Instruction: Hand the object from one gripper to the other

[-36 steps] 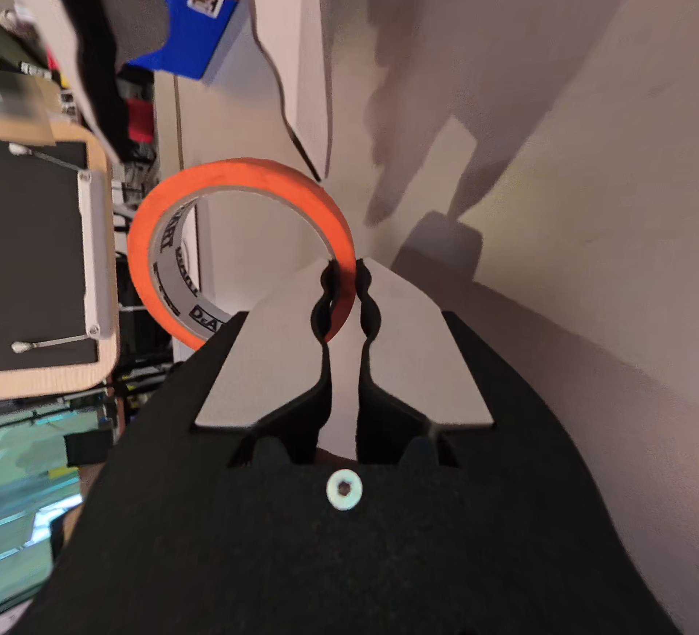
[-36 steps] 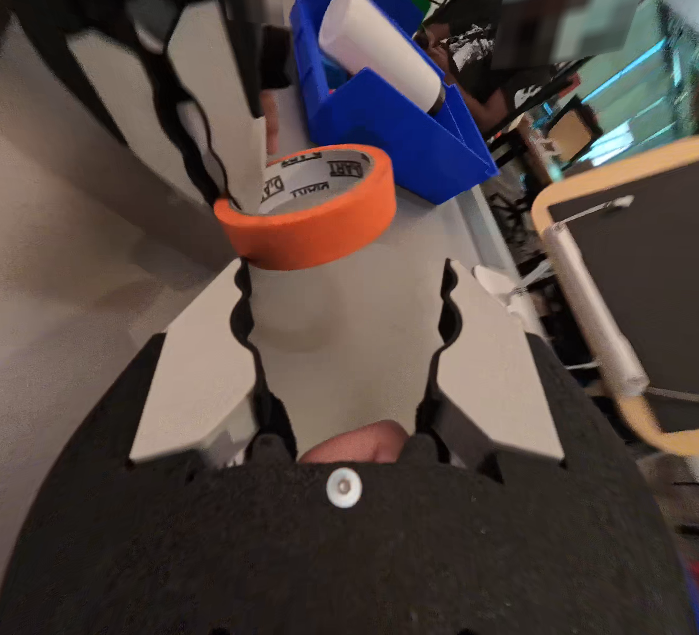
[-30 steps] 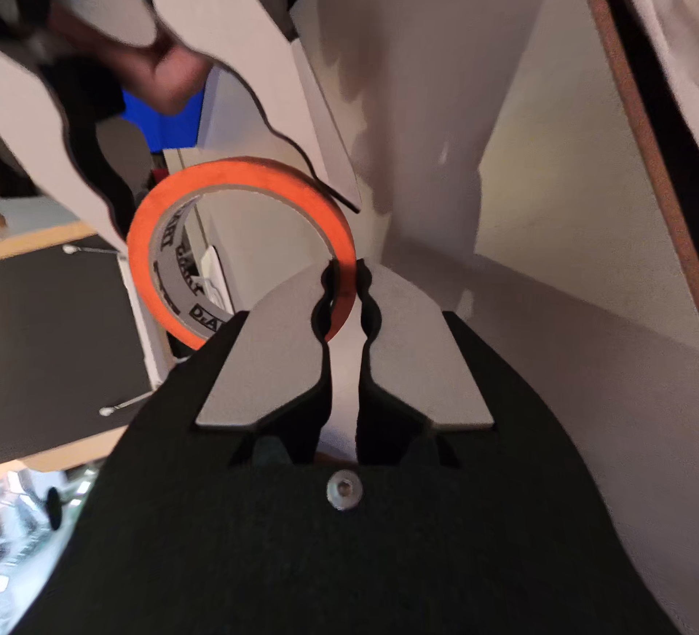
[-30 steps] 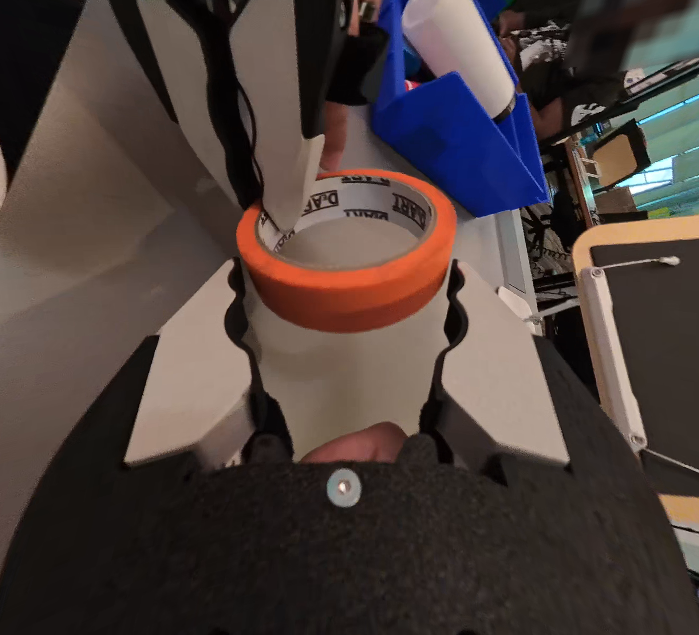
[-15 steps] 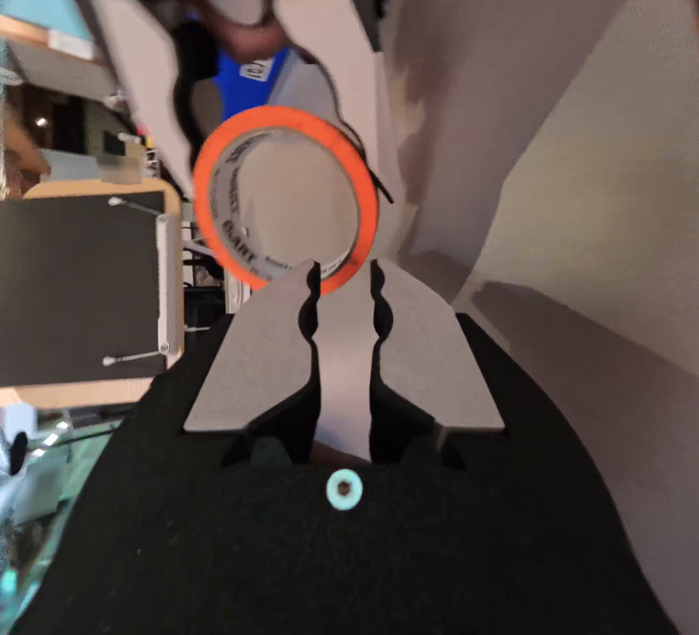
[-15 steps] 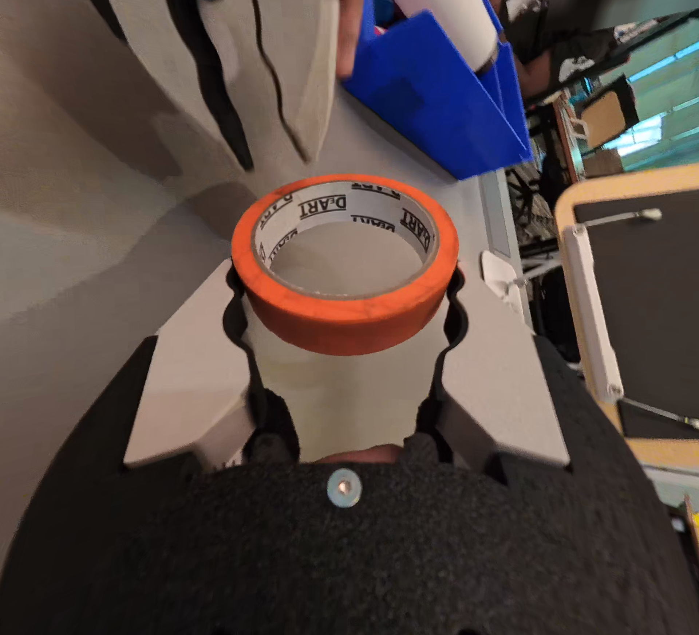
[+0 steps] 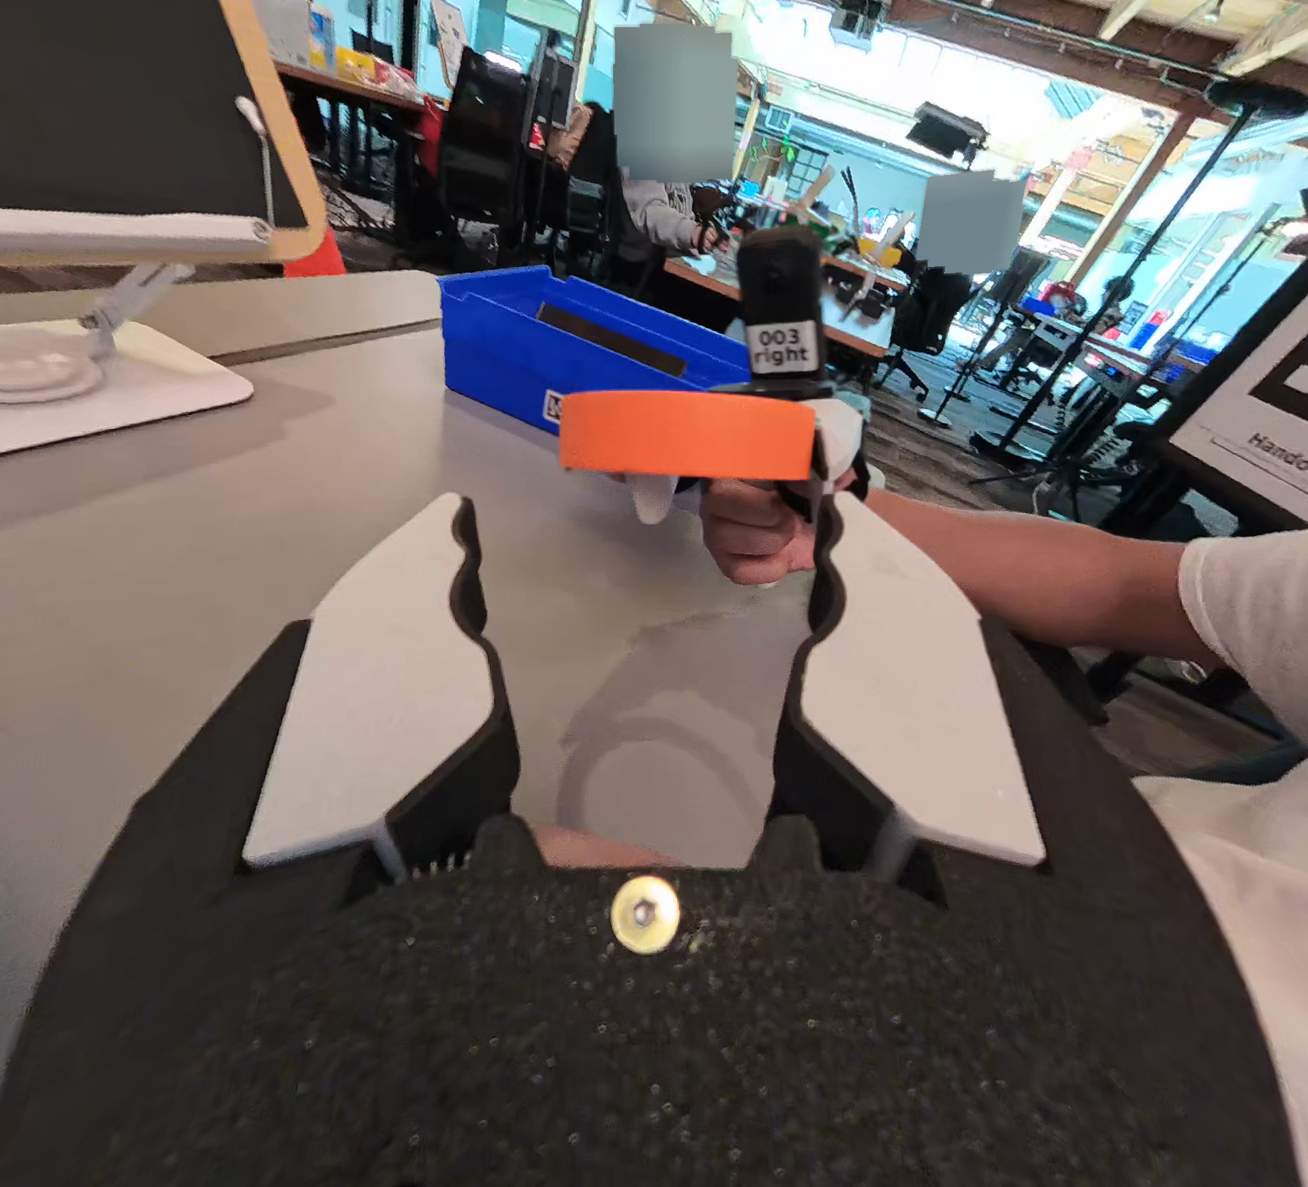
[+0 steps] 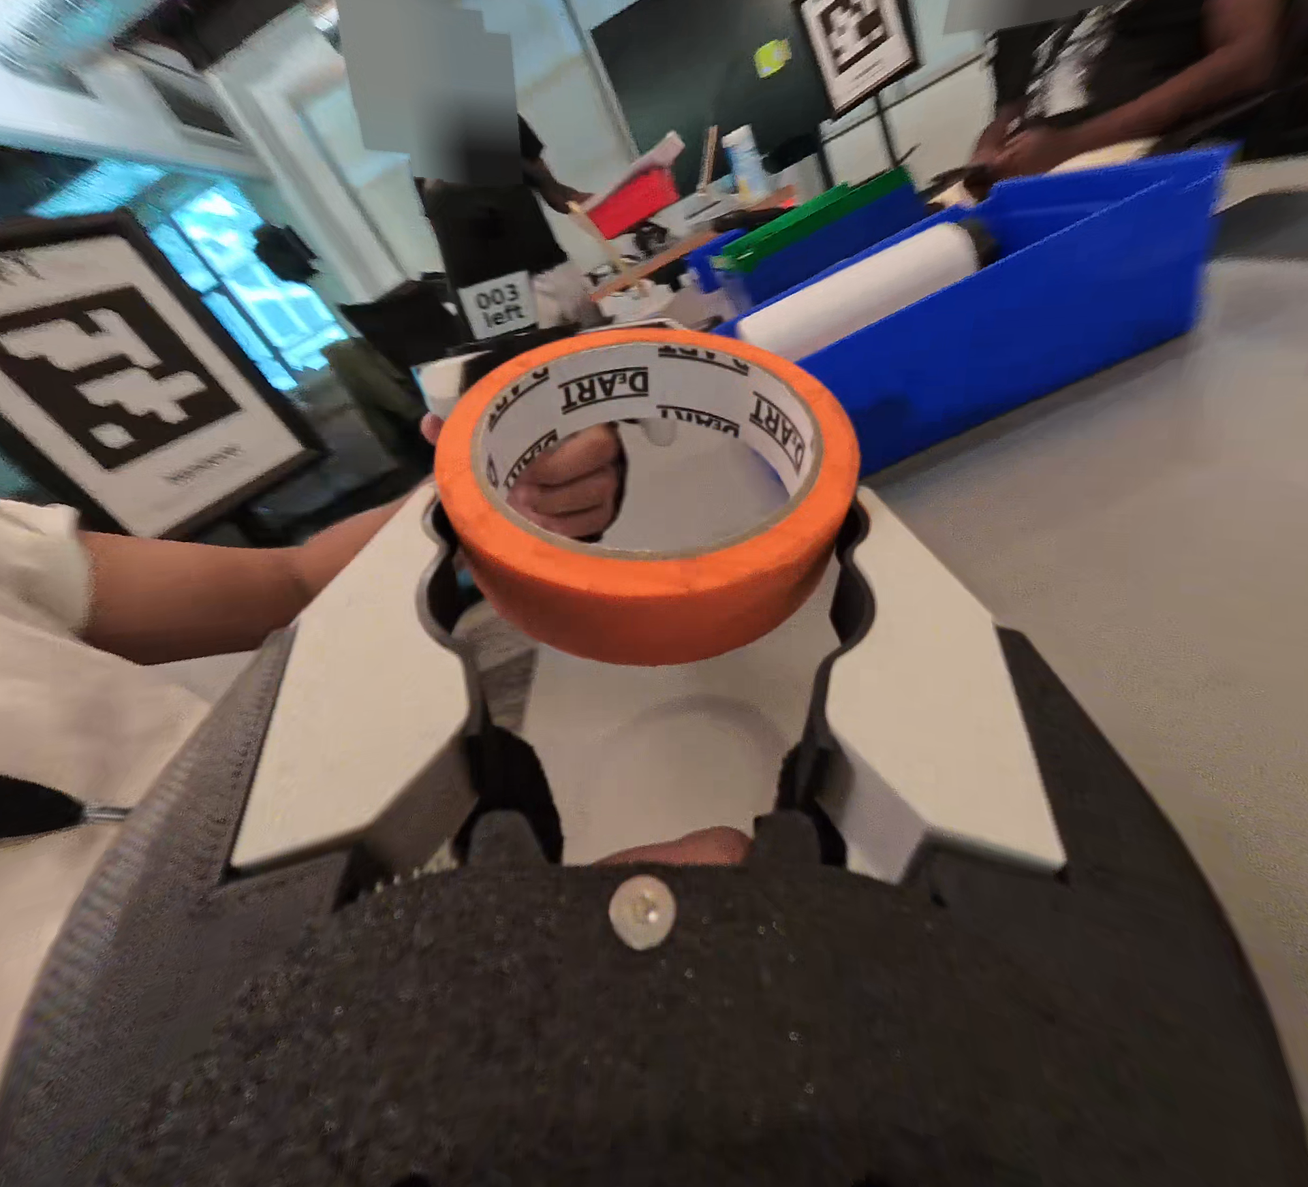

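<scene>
- The orange tape roll (image 8: pixel 647 534) is held in the air above the grey table (image 8: pixel 1104 559), lying nearly flat, pinched across its outer sides between the two tips of the right gripper (image 8: pixel 640 516).
- From the left wrist view the tape roll (image 7: pixel 685 431) shows edge-on, a flat orange band in the right gripper (image 7: pixel 814 445), with a hand (image 7: pixel 754 534) beneath it.
- The left gripper (image 7: pixel 647 509) is spread wide with nothing between its fingers, well apart from the roll.
- A blue bin (image 8: pixel 991 332) stands near the table's far edge, with a white tube (image 8: pixel 863 286) lying inside it.
- A white stand (image 7: pixel 120 389) sits toward the table's far left corner in the left wrist view.
</scene>
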{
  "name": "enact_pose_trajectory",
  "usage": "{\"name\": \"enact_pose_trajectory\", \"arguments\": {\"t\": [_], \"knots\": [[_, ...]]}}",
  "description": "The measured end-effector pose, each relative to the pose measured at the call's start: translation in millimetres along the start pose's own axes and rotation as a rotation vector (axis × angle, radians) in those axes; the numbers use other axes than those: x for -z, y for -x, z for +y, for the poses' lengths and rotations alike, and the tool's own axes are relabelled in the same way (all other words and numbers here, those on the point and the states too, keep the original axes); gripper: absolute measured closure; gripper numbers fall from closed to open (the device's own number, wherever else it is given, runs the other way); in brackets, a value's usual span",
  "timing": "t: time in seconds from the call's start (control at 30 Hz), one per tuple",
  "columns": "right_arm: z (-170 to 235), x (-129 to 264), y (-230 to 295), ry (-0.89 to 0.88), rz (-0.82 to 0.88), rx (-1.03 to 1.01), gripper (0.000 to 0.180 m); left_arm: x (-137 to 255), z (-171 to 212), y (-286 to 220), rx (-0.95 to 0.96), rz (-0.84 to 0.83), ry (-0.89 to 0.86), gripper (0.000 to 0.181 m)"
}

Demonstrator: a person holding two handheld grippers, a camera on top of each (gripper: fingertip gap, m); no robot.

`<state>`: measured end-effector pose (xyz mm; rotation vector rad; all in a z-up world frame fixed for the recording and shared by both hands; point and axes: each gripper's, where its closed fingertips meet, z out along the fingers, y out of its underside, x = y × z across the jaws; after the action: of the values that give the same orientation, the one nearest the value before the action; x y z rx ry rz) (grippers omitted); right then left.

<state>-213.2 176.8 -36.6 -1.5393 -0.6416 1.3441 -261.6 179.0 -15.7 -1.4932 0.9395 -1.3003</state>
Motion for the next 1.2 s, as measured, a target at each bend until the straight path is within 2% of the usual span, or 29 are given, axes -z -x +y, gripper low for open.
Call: {"name": "enact_pose_trajectory", "arguments": {"t": [0.1,0.2,0.27,0.33,0.4,0.53,0.67,0.77,0.93,1.03,1.07,1.2], "knots": [[0.7,-10.3,14.7,-0.037,-0.140,-0.199,0.072,-4.3,6.3,-8.5,-0.005,0.042,0.015,0.090],[2.8,-18.6,26.8,-0.047,-0.320,-0.495,0.072,-6.5,5.1,-12.5,-0.139,0.016,-0.008,0.092],[12.3,-23.6,29.4,-0.009,-0.366,-0.615,0.073,-6.2,6.5,-12.7,-0.238,-0.013,0.020,0.092],[22.7,-28.0,31.2,0.039,-0.377,-0.655,0.072,-5.4,9.9,-13.6,-0.312,-0.026,0.050,0.094],[26.9,-29.8,35.0,0.065,-0.404,-0.688,0.072,-4.6,14.5,-17.2,-0.350,-0.006,0.070,0.104],[33.2,-29.2,41.9,0.119,-0.429,-0.702,0.071,-2.7,21.9,-22.3,-0.414,0.036,0.089,0.143],[34.9,-27.2,41.0,0.133,-0.426,-0.706,0.071,-2.7,26.5,-22.2,-0.462,0.041,0.139,0.146],[32.1,-26.3,39.9,0.108,-0.399,-0.592,0.071,-2.4,22.8,-19.5,-0.494,0.006,0.133,0.147],[35.3,-18.1,20.2,0.105,-0.141,-0.096,0.071,9.1,9.9,8.3,-0.374,-0.088,0.080,0.149],[27.0,-12.4,0.6,0.084,0.057,0.211,0.085,14.7,6.5,24.0,-0.256,-0.117,0.039,0.150],[24.0,-12.4,-0.8,0.072,0.090,0.276,0.095,14.9,6.1,25.9,-0.228,-0.116,0.028,0.150],[25.8,-19.2,-0.4,0.074,0.146,0.389,0.113,11.1,8.7,24.5,-0.203,-0.108,0.035,0.150]]}}
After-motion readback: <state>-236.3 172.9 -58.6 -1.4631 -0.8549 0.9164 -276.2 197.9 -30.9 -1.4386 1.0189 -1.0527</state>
